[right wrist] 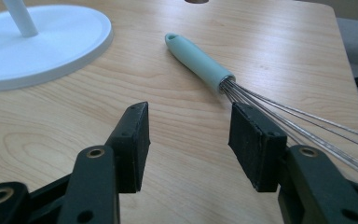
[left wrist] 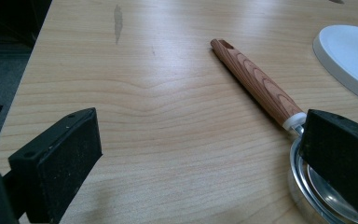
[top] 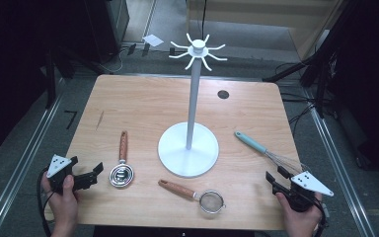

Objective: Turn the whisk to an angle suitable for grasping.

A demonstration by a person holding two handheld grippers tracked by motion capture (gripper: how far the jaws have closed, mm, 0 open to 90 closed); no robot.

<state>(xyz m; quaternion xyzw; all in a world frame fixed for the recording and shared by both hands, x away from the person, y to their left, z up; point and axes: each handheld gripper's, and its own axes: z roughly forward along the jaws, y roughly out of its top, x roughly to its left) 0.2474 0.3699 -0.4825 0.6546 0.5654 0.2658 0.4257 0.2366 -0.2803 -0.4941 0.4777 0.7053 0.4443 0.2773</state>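
Both grippers are released. The left gripper sits beside the ladle, left of the stand; centre the jaws over its wooden handle before clenching.

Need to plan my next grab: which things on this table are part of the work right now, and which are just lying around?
In play:
- left gripper, open beside the steel ladle
- right gripper, open, nothing between the jaws, next to the whisk
- white hook stand

Lying about:
- small strainer
- dark round spot on the table's far side
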